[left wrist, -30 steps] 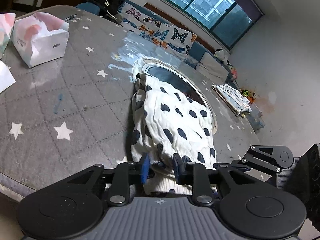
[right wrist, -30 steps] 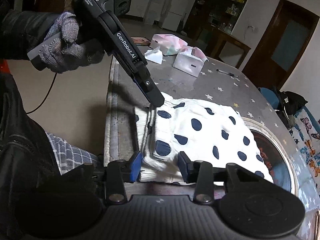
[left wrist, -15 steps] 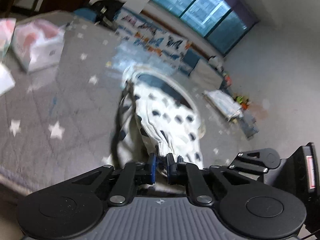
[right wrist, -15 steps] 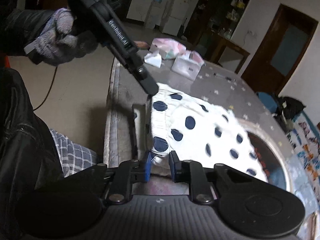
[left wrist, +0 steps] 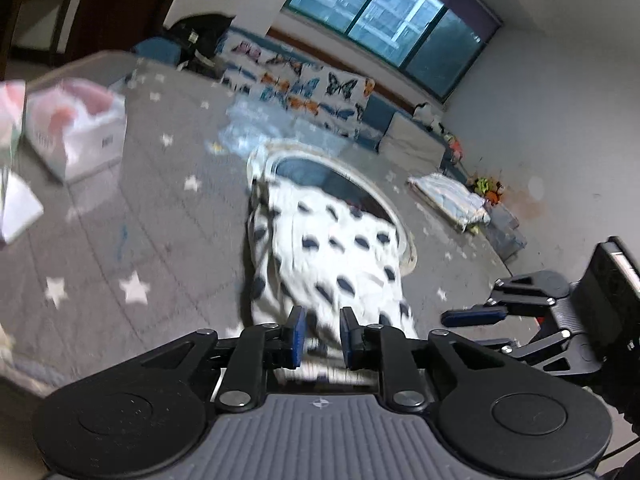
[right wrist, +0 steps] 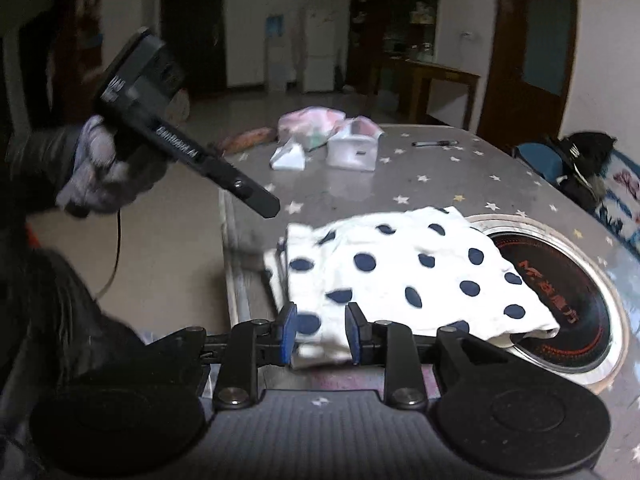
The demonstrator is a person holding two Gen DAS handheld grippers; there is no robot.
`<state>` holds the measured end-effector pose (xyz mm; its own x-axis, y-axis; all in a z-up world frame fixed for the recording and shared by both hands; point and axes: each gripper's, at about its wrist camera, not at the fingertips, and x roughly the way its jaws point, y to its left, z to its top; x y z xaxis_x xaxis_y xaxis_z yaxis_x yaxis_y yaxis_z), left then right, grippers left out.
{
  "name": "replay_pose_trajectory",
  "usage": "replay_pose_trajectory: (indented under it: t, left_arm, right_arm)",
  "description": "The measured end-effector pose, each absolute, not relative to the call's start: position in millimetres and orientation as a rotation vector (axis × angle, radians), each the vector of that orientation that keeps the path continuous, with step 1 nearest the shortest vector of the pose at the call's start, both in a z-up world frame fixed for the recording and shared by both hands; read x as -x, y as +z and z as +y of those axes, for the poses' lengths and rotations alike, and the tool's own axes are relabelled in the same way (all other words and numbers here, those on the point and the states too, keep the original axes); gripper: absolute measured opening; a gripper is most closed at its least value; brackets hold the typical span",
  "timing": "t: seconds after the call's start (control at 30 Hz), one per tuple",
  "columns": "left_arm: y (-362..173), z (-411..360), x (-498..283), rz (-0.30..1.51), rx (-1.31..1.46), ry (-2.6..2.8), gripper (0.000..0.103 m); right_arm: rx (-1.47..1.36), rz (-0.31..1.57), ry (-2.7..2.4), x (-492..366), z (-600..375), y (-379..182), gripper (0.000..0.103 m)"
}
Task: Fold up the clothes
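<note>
Left gripper (left wrist: 322, 334) jaws parted, spotted garment (left wrist: 332, 264) hem between the pads, no clamp visible. Right gripper (right wrist: 320, 334) likewise. Garment lies on table (right wrist: 440, 168), overlapping round hob (right wrist: 560, 280). Only right view shows gloved hand (right wrist: 100, 176).

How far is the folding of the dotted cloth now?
Done: the dotted cloth lies doubled in layers on the table, partly over the round cooktop. In hand: both grippers, left and right, are open at its near edge. Left: probably another fold or tidying.
</note>
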<state>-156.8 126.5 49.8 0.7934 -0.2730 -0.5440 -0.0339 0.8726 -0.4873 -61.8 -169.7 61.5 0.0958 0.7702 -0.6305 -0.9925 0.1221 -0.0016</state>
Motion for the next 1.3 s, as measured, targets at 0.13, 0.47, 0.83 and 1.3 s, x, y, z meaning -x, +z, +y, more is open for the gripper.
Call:
replay_pose_trajectory:
  t: [0.13, 0.47, 0.83, 1.3]
  left_arm:
    - [57, 116, 138, 0.61, 0.487, -0.186, 0.018]
    - [23, 95, 95, 0.708, 0.489, -0.264, 0.018]
    - [14, 94, 97, 0.733, 0.483, -0.254, 0.019]
    - [14, 95, 97, 0.738, 0.477, -0.249, 0.02]
  right_arm:
    - [0.478, 0.592, 1.355, 53, -153, 47, 0.026]
    - [0.365, 0.666, 1.228, 8, -150, 33, 0.026]
    - [0.304, 0.691, 1.01, -88, -135, 0, 0.026]
    - [0.287, 0.669, 1.107, -93, -99, 21, 0.026]
